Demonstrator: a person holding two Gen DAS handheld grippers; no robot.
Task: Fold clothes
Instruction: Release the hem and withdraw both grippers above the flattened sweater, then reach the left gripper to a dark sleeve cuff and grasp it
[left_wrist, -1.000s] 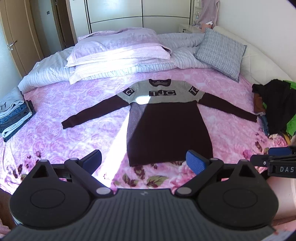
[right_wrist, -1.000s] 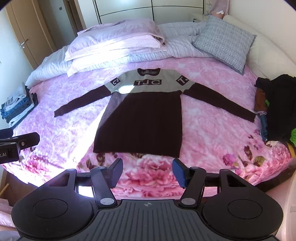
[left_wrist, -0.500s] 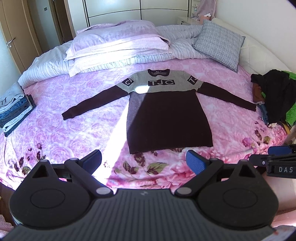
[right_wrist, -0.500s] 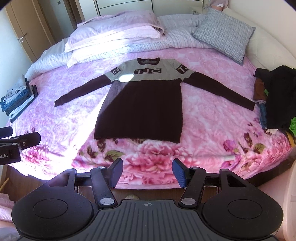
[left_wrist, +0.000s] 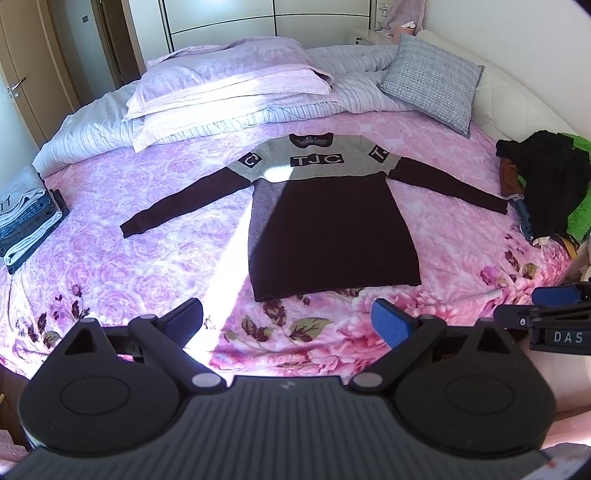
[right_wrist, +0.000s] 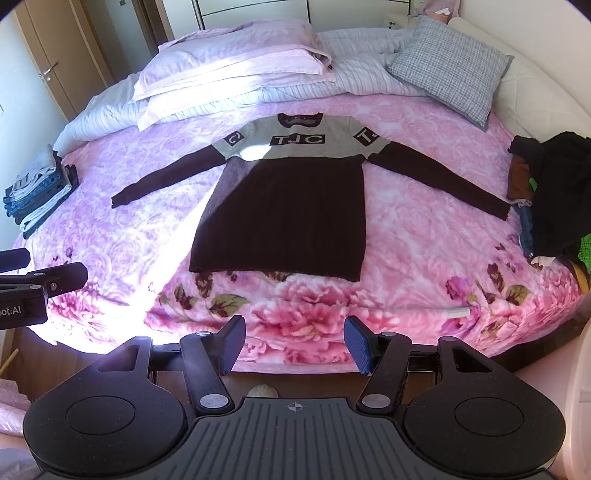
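Bed with pink floral blanket (left_wrist: 110, 258): a dark maroon and grey knit sweater dress (left_wrist: 332, 229) lies flat at centre, sleeves spread. A folded denim stack (left_wrist: 26, 218) sits left; a dark clothes heap (left_wrist: 543, 184) touches the right cuff. Left gripper (left_wrist: 288, 321) and right gripper (right_wrist: 293, 343) hover at the near edge, fingers apart, empty.

Knit sweater (left_wrist: 332, 221); fleecy floral blanket (left_wrist: 110, 266).

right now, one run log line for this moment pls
stage: pre-fold | sweater: flat on bed, sleeves spread | left tool: open, empty | right tool: open, empty
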